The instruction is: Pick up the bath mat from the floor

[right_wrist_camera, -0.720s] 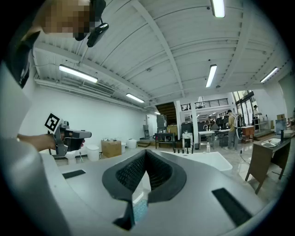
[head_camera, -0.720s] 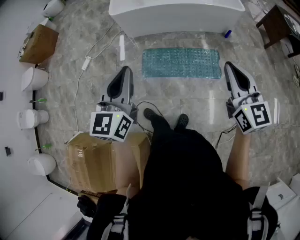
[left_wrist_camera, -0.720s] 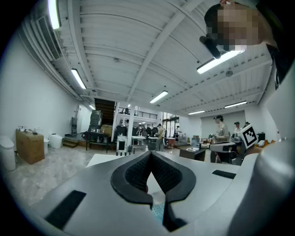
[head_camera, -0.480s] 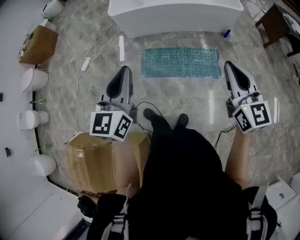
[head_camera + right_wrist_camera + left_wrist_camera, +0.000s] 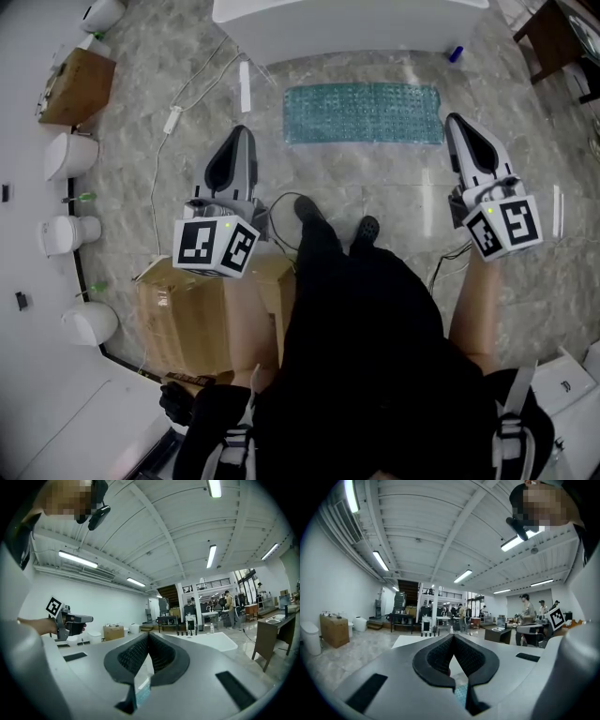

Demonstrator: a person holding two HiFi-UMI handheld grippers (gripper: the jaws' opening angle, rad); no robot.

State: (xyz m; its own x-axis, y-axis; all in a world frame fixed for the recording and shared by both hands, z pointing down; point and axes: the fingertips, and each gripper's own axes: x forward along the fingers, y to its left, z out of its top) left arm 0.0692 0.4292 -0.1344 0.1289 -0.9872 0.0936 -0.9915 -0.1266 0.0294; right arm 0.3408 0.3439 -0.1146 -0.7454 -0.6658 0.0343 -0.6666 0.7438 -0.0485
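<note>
The teal bath mat [image 5: 364,113] lies flat on the marble floor in front of the white bathtub [image 5: 347,28]. Both grippers are held level above the floor, short of the mat. My left gripper [image 5: 243,131] is off the mat's left end, its jaws closed tip to tip [image 5: 453,635] with nothing between them. My right gripper [image 5: 454,120] hovers by the mat's right end, jaws also meeting at the tip [image 5: 148,633] and empty. A sliver of teal mat [image 5: 461,695] shows below the left jaws, and another sliver of mat [image 5: 143,692] below the right jaws.
A cardboard box [image 5: 202,314] stands at my left leg. Cables [image 5: 178,117] trail over the floor left of the mat. Toilets [image 5: 66,155] and a brown box [image 5: 77,86] line the left wall. A small blue bottle [image 5: 455,53] stands by the tub, dark furniture [image 5: 558,37] beyond it.
I have stepped a little toward the mat. Both grippers have moved slightly up the picture, nearer the mat's ends. Their jaws stay as they were.
</note>
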